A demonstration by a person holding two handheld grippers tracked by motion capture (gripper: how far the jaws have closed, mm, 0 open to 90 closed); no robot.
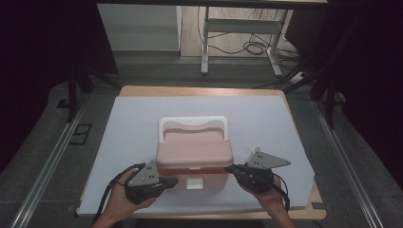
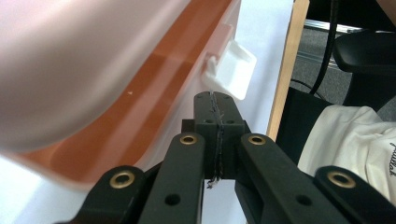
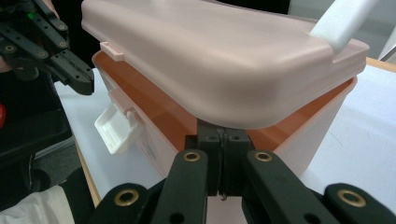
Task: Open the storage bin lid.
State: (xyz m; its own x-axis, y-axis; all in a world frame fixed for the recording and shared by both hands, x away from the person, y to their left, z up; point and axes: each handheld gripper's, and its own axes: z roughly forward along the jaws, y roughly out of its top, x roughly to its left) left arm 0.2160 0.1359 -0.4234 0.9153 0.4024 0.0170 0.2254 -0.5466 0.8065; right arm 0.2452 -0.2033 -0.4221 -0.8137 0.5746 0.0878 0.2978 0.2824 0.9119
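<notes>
A pink-lidded cooler box (image 1: 194, 152) with a white handle (image 1: 192, 121) stands mid-table, its white front latch (image 1: 194, 183) flipped down. My left gripper (image 1: 173, 181) is shut and empty at the box's front left corner; in the left gripper view its tips (image 2: 213, 98) point just below the latch (image 2: 233, 70), beside the orange band (image 2: 140, 112). My right gripper (image 1: 228, 167), also shut and empty, is at the box's right side. Its tips (image 3: 223, 133) sit right under the lid's rim (image 3: 224, 60). Whether they touch it I cannot tell.
The box rests on a pale sheet (image 1: 133, 133) that covers a wooden table (image 1: 199, 90). The table's front edge (image 2: 285, 70) runs close behind the left gripper. A person's white shirt (image 2: 355, 140) is near that edge. Desk legs and cables (image 1: 247, 45) lie beyond the table.
</notes>
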